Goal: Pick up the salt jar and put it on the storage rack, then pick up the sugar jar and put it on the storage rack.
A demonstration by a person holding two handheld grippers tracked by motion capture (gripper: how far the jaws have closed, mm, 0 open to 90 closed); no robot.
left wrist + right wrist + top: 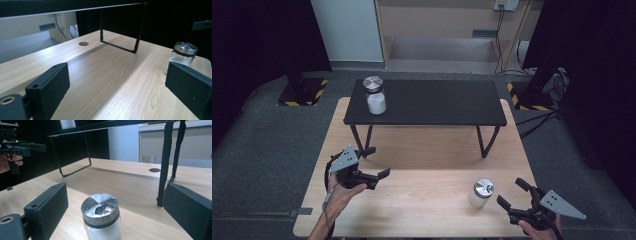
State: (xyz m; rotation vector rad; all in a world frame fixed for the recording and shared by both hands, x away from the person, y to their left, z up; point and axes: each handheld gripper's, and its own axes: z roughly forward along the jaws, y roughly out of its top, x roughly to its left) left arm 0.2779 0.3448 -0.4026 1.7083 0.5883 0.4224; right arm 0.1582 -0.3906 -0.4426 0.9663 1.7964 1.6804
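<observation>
A small glass jar (pixel 481 193) with a silver lid and white contents stands on the wooden table (pixel 427 150) at the front right. My right gripper (pixel 510 192) is open just to the jar's right and not touching it. In the right gripper view the jar (pixel 102 217) stands close ahead between the two black pads (pixel 47 205), with a gap on each side. My left gripper (pixel 378 161) is open at the front left with nothing in it. From the left gripper view the jar (pixel 182 56) is far off to the right. A second similar jar (pixel 375 95) stands on the left end of the black shelf (pixel 437 102).
The black shelf stands on thin metal legs (pixel 484 142) across the back half of the table, with open room beneath it. One leg (pixel 165 170) rises close to the right gripper. A cable hole (pixel 83 43) sits in the tabletop. Dark floor and stands surround the table.
</observation>
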